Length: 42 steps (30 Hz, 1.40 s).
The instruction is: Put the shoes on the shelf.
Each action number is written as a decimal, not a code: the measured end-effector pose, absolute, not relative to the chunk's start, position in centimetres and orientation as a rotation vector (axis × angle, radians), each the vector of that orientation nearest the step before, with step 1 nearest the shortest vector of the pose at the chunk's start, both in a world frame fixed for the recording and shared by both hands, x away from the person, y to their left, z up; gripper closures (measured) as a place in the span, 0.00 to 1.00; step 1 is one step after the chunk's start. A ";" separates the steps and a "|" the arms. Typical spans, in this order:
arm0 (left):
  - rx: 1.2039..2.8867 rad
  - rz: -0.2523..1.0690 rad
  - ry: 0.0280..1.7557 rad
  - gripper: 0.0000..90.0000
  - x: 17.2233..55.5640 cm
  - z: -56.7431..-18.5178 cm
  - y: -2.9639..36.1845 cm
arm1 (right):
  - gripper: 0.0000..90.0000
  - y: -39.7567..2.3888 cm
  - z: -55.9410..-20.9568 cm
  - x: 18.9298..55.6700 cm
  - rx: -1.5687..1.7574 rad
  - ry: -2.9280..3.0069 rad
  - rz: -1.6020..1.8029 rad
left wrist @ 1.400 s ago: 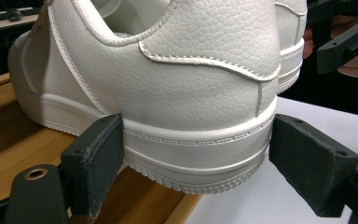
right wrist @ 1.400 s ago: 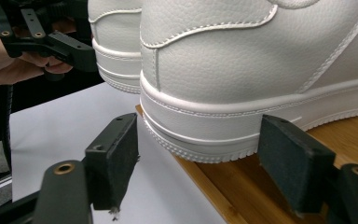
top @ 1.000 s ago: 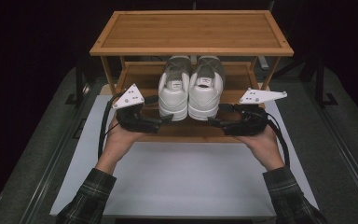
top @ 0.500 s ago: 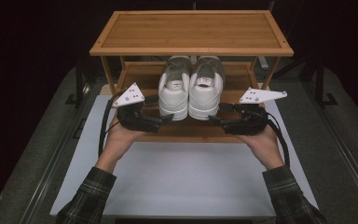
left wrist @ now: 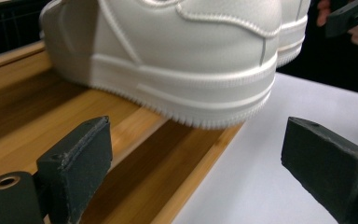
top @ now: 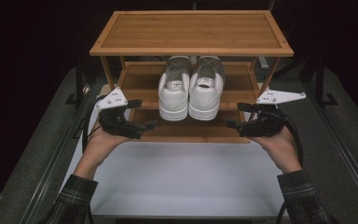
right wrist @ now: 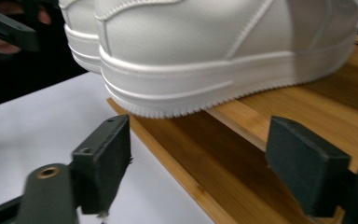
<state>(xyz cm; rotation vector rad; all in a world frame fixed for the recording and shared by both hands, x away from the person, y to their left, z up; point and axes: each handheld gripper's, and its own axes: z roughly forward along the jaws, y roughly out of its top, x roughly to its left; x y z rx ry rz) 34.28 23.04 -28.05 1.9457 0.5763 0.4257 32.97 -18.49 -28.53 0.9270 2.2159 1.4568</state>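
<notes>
White shoes [top: 190,88] sit paired on the rack's [top: 192,29] middle shelf, heels overhanging its front edge toward the person, long axes running front to back. Left tool [top: 142,128] hangs off the left shoe's side, jaws just opened wider and holding nothing. Right tool [top: 235,122] mirrors it beyond the right shoe, likewise opened and empty, about equally near.
</notes>
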 end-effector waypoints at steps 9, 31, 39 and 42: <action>1.997 0.443 0.646 0.08 32.4 -29.0 26.5 | 0.17 -21.0 -30.6 31.6 1.014 2.222 1.400; 2.102 0.468 0.831 0.06 27.2 -37.4 33.0 | 0.12 -26.8 -39.7 27.2 1.215 2.226 1.209; 2.200 0.456 0.912 0.06 26.6 -42.1 34.9 | 0.11 -27.7 -43.8 26.0 1.278 2.278 1.028; 2.233 0.444 0.931 0.06 26.5 -43.6 35.3 | 0.09 -27.8 -45.3 25.8 1.291 2.312 0.944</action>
